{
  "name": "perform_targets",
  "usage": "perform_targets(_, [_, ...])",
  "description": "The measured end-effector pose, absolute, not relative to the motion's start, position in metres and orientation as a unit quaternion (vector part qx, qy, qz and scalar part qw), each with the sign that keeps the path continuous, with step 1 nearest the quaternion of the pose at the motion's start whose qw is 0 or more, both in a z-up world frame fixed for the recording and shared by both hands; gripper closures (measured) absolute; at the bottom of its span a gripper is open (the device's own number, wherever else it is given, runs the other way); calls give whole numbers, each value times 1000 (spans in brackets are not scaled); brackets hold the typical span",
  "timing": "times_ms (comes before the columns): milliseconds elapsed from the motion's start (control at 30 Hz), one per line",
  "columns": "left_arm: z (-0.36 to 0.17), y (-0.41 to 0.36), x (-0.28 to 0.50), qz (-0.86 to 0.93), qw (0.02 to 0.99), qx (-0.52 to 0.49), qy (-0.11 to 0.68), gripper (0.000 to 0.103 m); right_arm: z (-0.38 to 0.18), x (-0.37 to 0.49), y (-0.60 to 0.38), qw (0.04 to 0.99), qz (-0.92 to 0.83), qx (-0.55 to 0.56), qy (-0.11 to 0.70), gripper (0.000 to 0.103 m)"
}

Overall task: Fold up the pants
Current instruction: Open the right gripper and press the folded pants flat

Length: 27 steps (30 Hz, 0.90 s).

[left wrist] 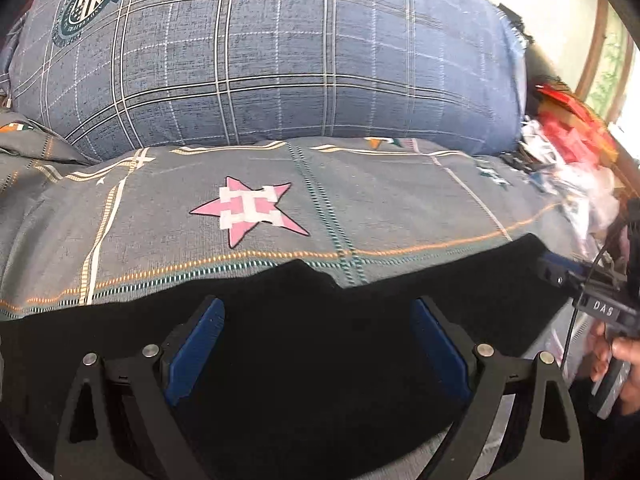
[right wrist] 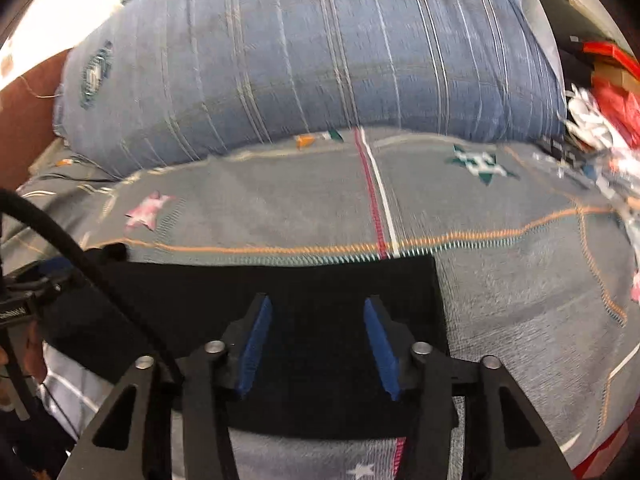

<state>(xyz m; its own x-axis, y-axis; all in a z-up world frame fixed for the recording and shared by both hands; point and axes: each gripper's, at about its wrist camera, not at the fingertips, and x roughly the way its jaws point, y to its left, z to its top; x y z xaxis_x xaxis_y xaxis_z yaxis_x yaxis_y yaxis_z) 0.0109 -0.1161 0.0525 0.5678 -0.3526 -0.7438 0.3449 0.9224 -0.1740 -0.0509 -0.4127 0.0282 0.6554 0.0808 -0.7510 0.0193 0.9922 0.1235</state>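
Your left gripper point(left wrist: 318, 320) has its two blue pads wide apart, so it is open and grips nothing; both fingers are over the black pants point(left wrist: 312, 360), which lie flat on the grey bed cover point(left wrist: 160, 216) right in front of you. Your right gripper point(right wrist: 318, 320) is also open, with the blue pads point(right wrist: 256, 344) apart and the black cloth between and under them, but I cannot tell if the pads touch the cloth. In the right wrist view the pants point(right wrist: 280, 288) look like a dark rectangle with a straight far edge and a square corner on the right side; this view is blurred. In the left wrist view the far edge of the pants is less even, with a small bump near the middle. On the cover just beyond the pants there is a pink star point(left wrist: 250, 210) with white blocks on it, and an orange dotted line runs along close to the far edge of the pants. Behind it a big blue checked pillow point(left wrist: 280, 52) stands against the bed head; its round green badge point(left wrist: 90, 2) has a word that looks like "STARS" on a dark banner, and the ring of small letters is too small to read. At the right edge of the left wrist view you see the other tool point(left wrist: 600, 304) with white letters "DAS" on it. A green star point(right wrist: 482, 162) is on the cover further right.
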Motion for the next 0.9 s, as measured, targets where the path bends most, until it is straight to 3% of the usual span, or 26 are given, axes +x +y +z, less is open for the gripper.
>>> perform_targets(233, [26,-121,28,-170,885,12,433,9,11,-56,-435,909,8,81,409,52])
perform_targets(300, [27,-122,28,-168,885,16,435,9,14,-58,-436,908,12,89,410,48])
perform_targets(367, [30,-120,27,-173,883,6,437,9,21,-66,-438,909,13,108,403,36])
perform_targets(633, [56,-129,10,-191,888,10,419,9,43,-103,-438,915,-3,129,383,23])
perform_targets(900, [76,-153,0,-234,885,11,402,9,31,-127,-444,905,-13,146,400,23])
